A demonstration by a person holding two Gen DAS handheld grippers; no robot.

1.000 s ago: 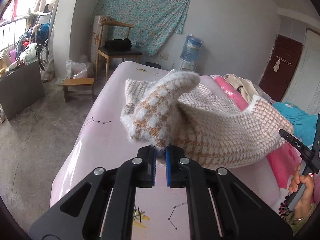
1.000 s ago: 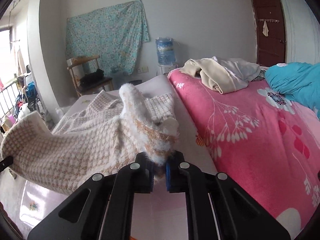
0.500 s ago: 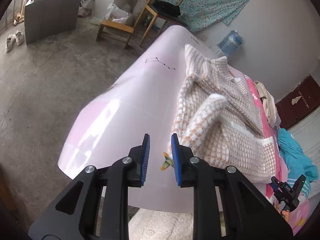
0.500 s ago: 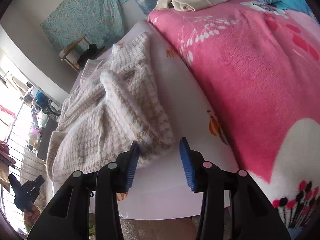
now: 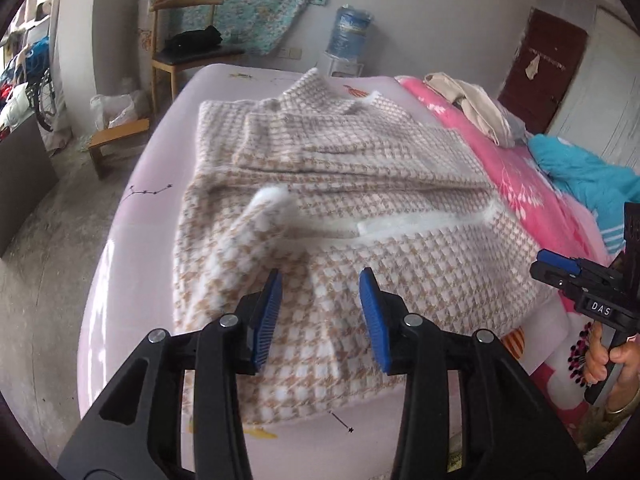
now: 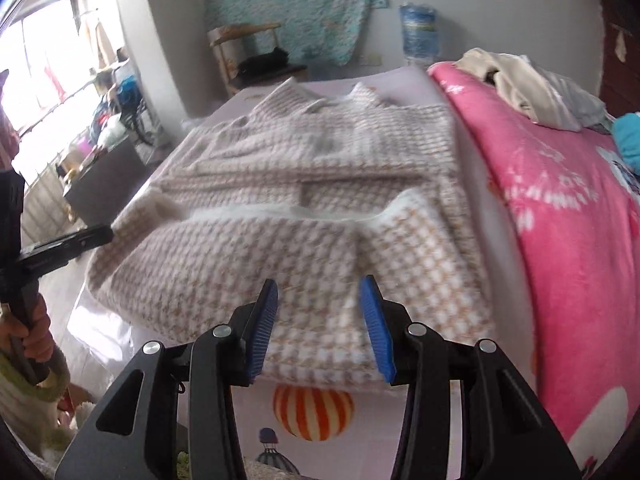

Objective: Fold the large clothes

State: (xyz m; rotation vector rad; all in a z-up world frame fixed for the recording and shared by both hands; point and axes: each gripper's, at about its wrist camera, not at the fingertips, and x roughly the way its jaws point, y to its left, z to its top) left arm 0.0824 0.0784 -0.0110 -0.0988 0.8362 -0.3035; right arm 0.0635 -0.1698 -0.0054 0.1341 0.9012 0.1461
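Both grippers have let go of the sweater (image 5: 332, 200), now lying folded on the bed (image 5: 132, 248); left gripper (image 5: 320, 312) still widening, right gripper (image 6: 320, 320) spread and empty, so next smooth the raised cuff (image 5: 268, 204) flat gently.

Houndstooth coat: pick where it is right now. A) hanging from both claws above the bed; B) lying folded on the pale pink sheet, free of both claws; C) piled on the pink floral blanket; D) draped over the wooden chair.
B: the houndstooth coat lies folded on the pale pink sheet, and neither the left claw nor the right claw grips it.
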